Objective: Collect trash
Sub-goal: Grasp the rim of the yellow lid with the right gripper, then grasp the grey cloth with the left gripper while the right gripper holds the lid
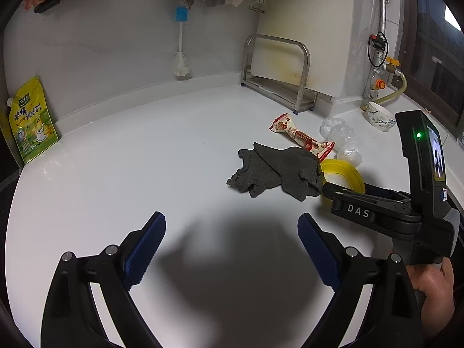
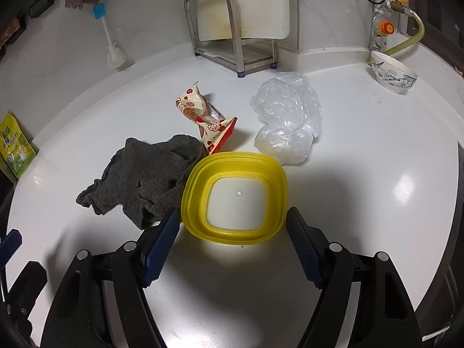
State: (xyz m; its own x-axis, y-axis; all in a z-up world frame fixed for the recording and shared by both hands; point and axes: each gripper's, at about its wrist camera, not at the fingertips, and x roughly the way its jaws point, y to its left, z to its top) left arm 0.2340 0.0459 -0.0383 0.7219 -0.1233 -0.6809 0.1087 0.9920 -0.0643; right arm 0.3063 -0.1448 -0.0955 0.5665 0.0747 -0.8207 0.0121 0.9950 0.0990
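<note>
Yellow plastic rims the square lid [image 2: 235, 197] that lies flat on the white counter [image 2: 362, 174], its clear middle showing the counter beneath. It sits just ahead of the right gripper [image 2: 233, 227], whose blue-padded jaws stand wide apart on either side of the lid's near edge, pressing on nothing; the left pad is close to the lid's rim, and I cannot tell whether it touches. Touching the lid's left side is a crumpled dark grey cloth [image 2: 145, 179], and just beyond the lid's far edge lies a red-and-white snack wrapper [image 2: 207, 119], one end resting at the cloth. Right of the wrapper, and just beyond the lid's far right corner, is a bunched clear plastic bag [image 2: 290, 116]. Farther back a steel rack [image 2: 229, 29] stands against the wall with a white board leaning in it; a patterned bowl [image 2: 393, 72] sits at the far right near the gas pipe, a blue-handled brush [image 2: 108, 40] hangs on the wall at the left, and a yellow-green seasoning pouch [image 1: 32, 121] leans at the far left. The left gripper [image 1: 232, 229] hovers over bare counter well left of the trash, jaws wide and empty, with a hand [image 1: 432, 287] gripping the right tool beside it.
</note>
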